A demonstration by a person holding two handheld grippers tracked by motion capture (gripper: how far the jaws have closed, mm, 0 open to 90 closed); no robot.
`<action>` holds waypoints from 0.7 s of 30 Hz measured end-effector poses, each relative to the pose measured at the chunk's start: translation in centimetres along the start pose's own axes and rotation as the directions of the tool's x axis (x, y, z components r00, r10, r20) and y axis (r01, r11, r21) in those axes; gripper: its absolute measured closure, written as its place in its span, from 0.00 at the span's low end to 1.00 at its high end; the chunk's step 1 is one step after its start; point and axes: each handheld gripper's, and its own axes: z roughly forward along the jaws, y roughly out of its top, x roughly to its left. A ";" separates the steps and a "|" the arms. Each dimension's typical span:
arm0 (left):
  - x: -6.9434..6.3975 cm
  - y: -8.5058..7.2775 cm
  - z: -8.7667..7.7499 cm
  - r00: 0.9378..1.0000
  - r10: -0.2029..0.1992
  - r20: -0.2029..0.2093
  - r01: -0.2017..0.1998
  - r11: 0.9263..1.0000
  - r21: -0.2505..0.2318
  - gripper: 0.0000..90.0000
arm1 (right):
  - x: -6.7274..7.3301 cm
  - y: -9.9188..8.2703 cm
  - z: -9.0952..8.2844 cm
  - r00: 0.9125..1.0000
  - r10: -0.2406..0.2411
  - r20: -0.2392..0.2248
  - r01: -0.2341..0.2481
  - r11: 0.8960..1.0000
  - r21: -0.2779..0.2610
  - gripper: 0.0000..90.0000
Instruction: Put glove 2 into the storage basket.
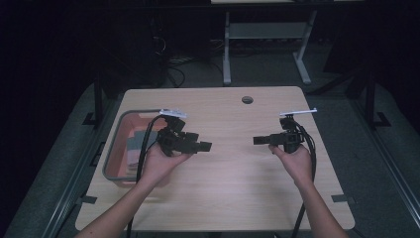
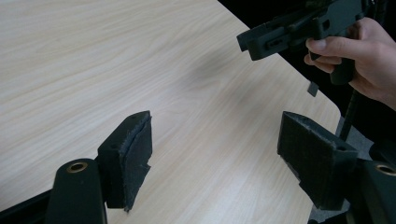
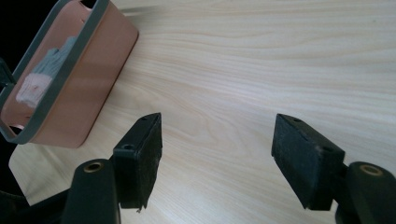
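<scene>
dark room, light wood table [image 1: 233, 188] | bin [image 1: 115, 148]: pink walls, grey rim, oblong, long axis near-far, at table's left edge, cloth inside | left gripper [image 1: 204, 146] beside bin, jaws apart, empty | right gripper [image 1: 258, 140] far right, jaws apart, empty

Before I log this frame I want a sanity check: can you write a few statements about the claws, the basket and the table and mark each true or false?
1. The left claw has its jaws open with nothing between them. True.
2. The right claw grips a cloth. False: its jaws are open and hold nothing.
3. The pink basket sits at the table's left edge. True.
4. The basket holds nothing. False: folded cloths lie inside.
5. Both claws rest on the wooden table. False: hands hold them above it.
</scene>
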 end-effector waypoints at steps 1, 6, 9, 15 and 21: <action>-0.1 0.0 0.2 1.000 -0.001 0.000 0.001 1.000 0.003 0.29 | -0.2 -0.1 0.0 1.000 0.002 0.004 -0.002 1.000 0.000 0.37; -0.4 -0.3 1.1 1.000 0.002 0.007 -0.002 1.000 0.008 0.29 | -1.1 -0.6 -0.4 1.000 0.005 0.011 -0.005 1.000 -0.001 0.37; -0.7 -0.5 1.6 1.000 0.005 0.013 -0.005 1.000 0.013 0.29 | -1.6 -1.0 -0.8 1.000 0.020 0.015 -0.020 1.000 -0.001 0.37; -1.3 -0.8 2.7 0.999 0.019 0.031 -0.020 0.999 0.027 0.29 | -2.7 -1.9 -1.4 0.999 0.032 0.027 -0.032 0.999 -0.007 0.37; -1.8 -1.3 3.7 0.999 0.023 0.047 -0.025 0.999 0.035 0.29 | -3.4 -2.5 -2.0 0.998 0.045 0.035 -0.045 0.999 -0.014 0.37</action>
